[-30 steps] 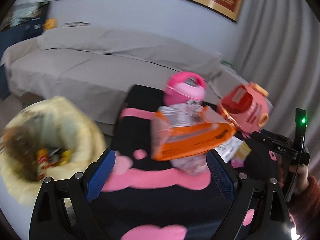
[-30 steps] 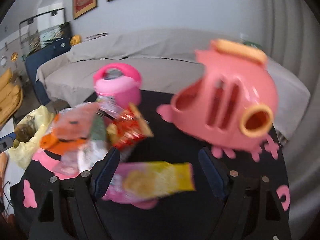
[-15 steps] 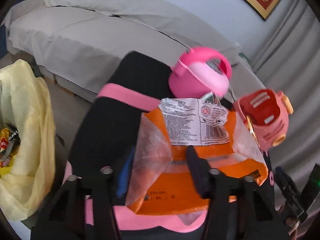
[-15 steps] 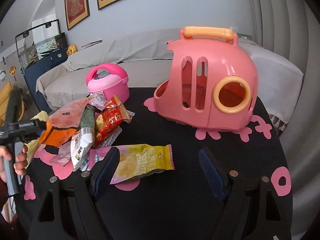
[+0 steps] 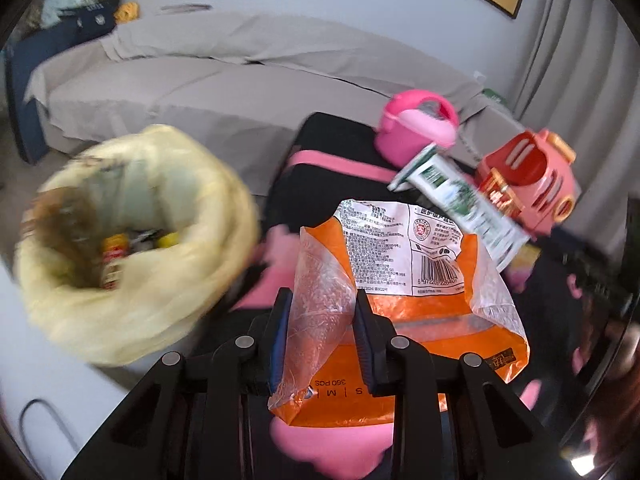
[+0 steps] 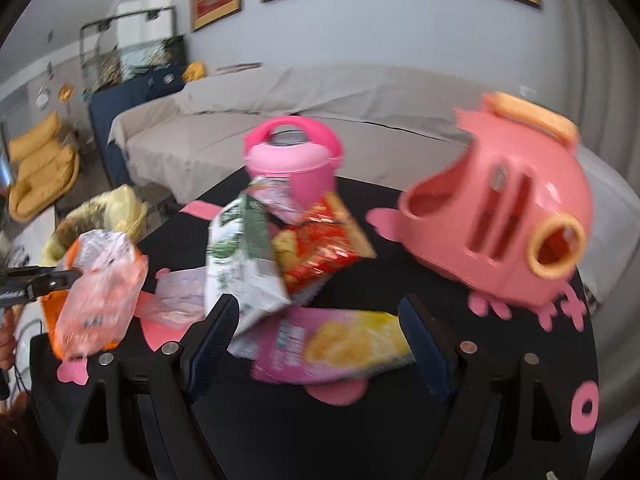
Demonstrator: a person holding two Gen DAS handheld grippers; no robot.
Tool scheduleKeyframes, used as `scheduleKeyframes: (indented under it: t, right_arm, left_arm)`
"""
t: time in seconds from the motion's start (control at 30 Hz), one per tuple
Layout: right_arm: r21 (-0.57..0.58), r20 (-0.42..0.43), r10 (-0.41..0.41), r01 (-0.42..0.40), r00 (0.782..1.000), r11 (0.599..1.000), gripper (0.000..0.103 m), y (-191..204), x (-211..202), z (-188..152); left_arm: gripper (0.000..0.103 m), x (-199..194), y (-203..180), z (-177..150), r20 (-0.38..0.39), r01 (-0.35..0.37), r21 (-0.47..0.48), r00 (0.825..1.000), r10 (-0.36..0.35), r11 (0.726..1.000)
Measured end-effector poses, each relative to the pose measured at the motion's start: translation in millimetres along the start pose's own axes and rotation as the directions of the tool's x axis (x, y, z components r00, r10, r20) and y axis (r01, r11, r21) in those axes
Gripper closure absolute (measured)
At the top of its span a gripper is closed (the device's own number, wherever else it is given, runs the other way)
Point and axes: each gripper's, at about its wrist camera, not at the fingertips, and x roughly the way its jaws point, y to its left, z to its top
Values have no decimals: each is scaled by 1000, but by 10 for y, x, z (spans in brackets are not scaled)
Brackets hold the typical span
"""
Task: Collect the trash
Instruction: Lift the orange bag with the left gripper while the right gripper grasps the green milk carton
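My left gripper [image 5: 322, 340] is shut on an orange and clear plastic bag [image 5: 404, 280], holding it above the black table's left edge; the bag also shows in the right wrist view [image 6: 96, 280]. A yellow trash bag [image 5: 132, 240] with wrappers inside sits open to the left, below table level. My right gripper [image 6: 320, 340] is open over a pile of wrappers: a green and white packet [image 6: 240, 264], a red snack bag [image 6: 320, 248] and a pink and yellow chip bag [image 6: 340, 344] between the fingers.
A pink toy pot [image 6: 294, 160] and a salmon-pink toy carrier [image 6: 508, 216] stand on the black table with pink shapes [image 6: 440, 420]. A grey covered sofa [image 5: 240, 68] runs behind. Framed pictures hang on the wall.
My left gripper closed on the orange bag and has swung left toward the yellow trash bag. My right gripper has moved down and closer over the wrapper pile.
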Motion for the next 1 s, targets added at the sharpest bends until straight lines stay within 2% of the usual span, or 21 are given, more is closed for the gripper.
scheduleKeyframes:
  t: [0.13,0.23,0.37,0.47,0.53,0.7,0.73,0.8,0.87,1.0]
  right_arm:
    - [-102,-4,-6,6,1000,995,17,298,160,163]
    - [-200,1,-43,42,999,979,17,549,336,309]
    - [-274,-36,-95,81,995,958,17,763,640,462]
    - [-301,-89,-144,112,986,947,17,873,898,543]
    - [-317,-112,-226,180,968,931,17,909,1065,580]
    - [-293,-163,-217,163,962,942,20,890,1177,615]
    - [-290,-168,-215,160,962,943,25,883,1182,620]
    - [-275,-198,-199,141,960,951,43,839,1186,619]
    - [-244,-214,-187,133,959,961,45,785,1161,616]
    - [-143,-185,-131,106,974,984,45,615,893,613]
  left_arm:
    - [73,-184,217,-142,29,-28,-56,999,30,998]
    - [73,-290,369,-179,43,-38,-100,998,42,994]
    - [73,-358,452,-193,60,-43,-110,997,50,993]
    - [73,-359,484,-195,61,-29,-117,997,37,993]
    - [72,-351,499,-210,58,-19,-123,998,26,992]
    - [72,-325,530,-260,61,-6,-118,998,13,993]
    - [72,-323,541,-266,62,-6,-120,998,13,993]
    - [73,-310,581,-272,60,1,-135,998,7,991]
    - [72,-307,610,-273,61,6,-147,998,3,989]
    - [72,-348,641,-272,76,13,-151,997,-1,988]
